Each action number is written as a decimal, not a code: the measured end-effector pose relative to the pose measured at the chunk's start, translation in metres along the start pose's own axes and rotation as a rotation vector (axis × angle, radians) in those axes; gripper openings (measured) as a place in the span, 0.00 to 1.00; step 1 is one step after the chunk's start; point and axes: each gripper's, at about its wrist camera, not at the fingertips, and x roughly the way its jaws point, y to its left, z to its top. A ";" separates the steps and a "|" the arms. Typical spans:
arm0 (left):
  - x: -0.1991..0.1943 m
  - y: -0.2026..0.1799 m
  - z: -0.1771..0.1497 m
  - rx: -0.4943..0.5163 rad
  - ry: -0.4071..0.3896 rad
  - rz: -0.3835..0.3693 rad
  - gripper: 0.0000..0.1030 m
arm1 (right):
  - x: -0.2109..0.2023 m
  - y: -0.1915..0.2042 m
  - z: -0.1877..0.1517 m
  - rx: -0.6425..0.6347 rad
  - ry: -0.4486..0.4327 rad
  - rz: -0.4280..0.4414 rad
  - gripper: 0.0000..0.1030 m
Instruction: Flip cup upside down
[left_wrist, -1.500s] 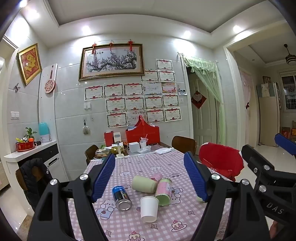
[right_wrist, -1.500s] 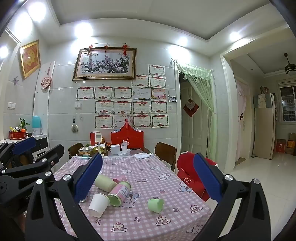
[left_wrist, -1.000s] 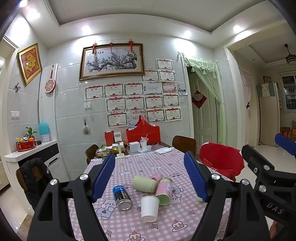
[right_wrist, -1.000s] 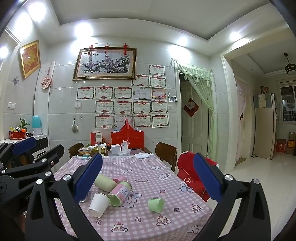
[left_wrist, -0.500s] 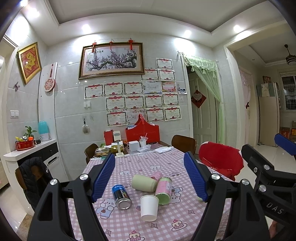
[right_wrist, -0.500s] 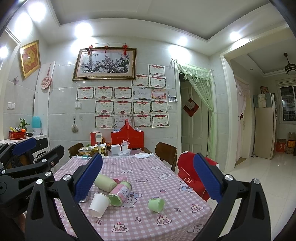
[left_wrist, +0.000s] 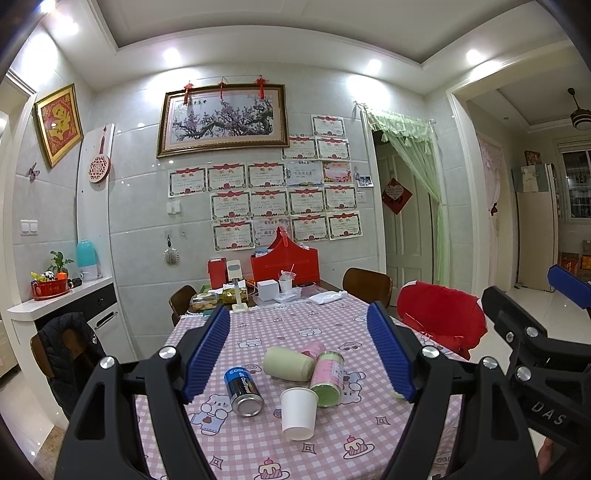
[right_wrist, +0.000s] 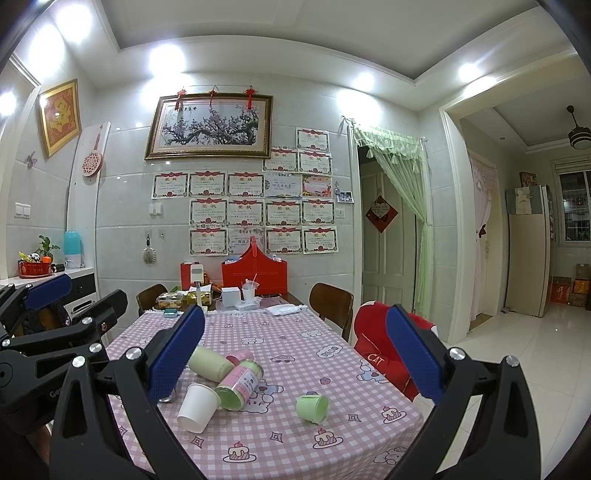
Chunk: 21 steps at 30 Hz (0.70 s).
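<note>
A white paper cup (left_wrist: 298, 412) stands upright on the pink checked tablecloth (left_wrist: 258, 446) near the front; it also shows in the right wrist view (right_wrist: 197, 407). A small green cup (right_wrist: 312, 407) lies on its side to its right. My left gripper (left_wrist: 297, 352) is open and empty, held above and short of the white cup. My right gripper (right_wrist: 295, 363) is open and empty, held above the table's front, with the green cup between its fingers in view.
A blue can (left_wrist: 243, 387), a pale green tumbler (left_wrist: 289, 363) and a pink-green canister (left_wrist: 327, 373) lie beside the white cup. A red box (left_wrist: 284, 266), white boxes and food packs crowd the far end. Chairs (left_wrist: 366, 286) and a red cushion (left_wrist: 441, 319) stand to the right.
</note>
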 end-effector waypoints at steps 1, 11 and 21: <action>-0.001 0.001 0.001 -0.002 0.002 -0.001 0.73 | 0.000 0.000 0.000 0.002 0.001 0.001 0.92; -0.001 0.002 0.000 -0.003 0.017 0.009 0.73 | 0.003 0.005 -0.005 0.001 0.022 0.008 0.92; 0.003 0.000 -0.002 -0.004 0.022 0.011 0.73 | 0.005 0.008 -0.008 0.004 0.031 0.014 0.92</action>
